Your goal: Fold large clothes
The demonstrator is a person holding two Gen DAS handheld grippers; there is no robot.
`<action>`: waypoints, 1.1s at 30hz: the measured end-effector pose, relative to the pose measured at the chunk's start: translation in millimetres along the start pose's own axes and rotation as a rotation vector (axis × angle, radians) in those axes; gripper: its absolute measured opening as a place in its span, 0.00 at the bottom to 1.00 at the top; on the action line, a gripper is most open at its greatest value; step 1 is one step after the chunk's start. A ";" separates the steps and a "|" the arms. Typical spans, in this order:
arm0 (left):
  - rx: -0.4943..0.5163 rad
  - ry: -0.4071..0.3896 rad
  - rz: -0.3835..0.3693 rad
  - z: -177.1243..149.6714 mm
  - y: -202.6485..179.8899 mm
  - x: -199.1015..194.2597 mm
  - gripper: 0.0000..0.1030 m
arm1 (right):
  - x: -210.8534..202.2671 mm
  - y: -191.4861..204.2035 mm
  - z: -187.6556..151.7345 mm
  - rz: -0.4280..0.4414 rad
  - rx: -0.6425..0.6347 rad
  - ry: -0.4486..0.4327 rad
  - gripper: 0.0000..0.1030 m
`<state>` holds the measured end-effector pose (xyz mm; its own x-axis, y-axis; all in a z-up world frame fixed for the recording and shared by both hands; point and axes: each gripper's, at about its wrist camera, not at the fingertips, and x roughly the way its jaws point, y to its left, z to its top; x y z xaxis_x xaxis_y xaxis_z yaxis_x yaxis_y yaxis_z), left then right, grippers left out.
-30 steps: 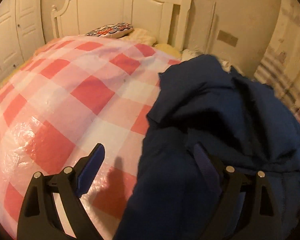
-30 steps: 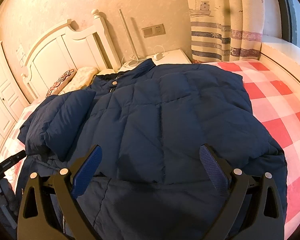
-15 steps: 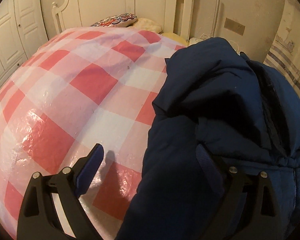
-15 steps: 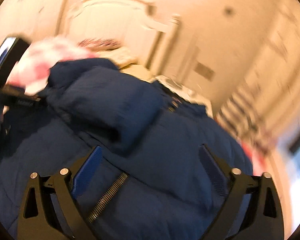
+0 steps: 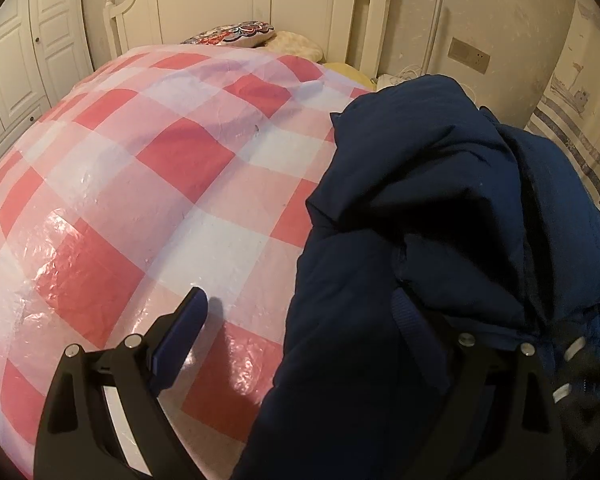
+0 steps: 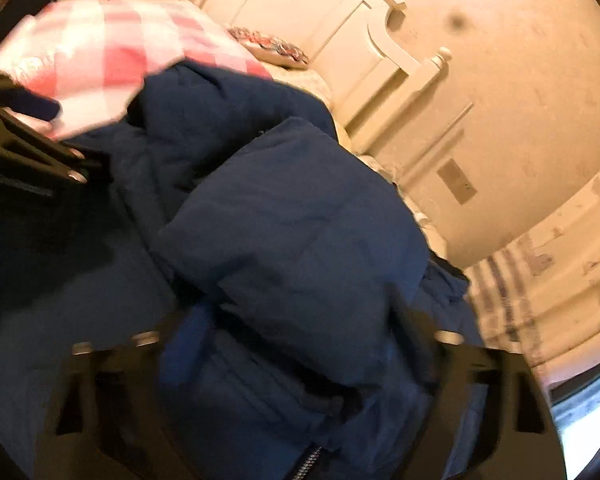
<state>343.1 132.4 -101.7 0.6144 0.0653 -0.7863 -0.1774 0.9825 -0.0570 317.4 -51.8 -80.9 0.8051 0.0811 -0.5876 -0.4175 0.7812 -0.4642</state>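
My left claw [image 5: 300, 320]: spread wide, holding nothing. Left finger [image 5: 180, 332] over checked bedspread [image 5: 148, 184]; right finger against edge of navy puffer jacket [image 5: 420, 208], fabric bulging into gap, not pinched.

My right claw [image 6: 300, 344]: jaws just been closing, now about half spread. Folded jacket bulk [image 6: 292, 240] sits between them, zipper [image 6: 306, 462] below. View blurred; cannot tell whether pads press fabric.

Jacket heaped on bed, right of bare bedspread, below white headboard [image 5: 260, 8].
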 end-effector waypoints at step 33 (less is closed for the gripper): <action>-0.021 0.009 -0.015 -0.5 2.5 2.0 0.90 | -62.4 -207.1 -195.6 0.252 1.293 -0.251 0.24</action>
<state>343.5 134.9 -103.7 0.6105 0.0487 -0.7905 -0.1841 0.9795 -0.0818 271.2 -339.7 -77.8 0.8788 0.3105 -0.3623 0.0181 0.7371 0.6756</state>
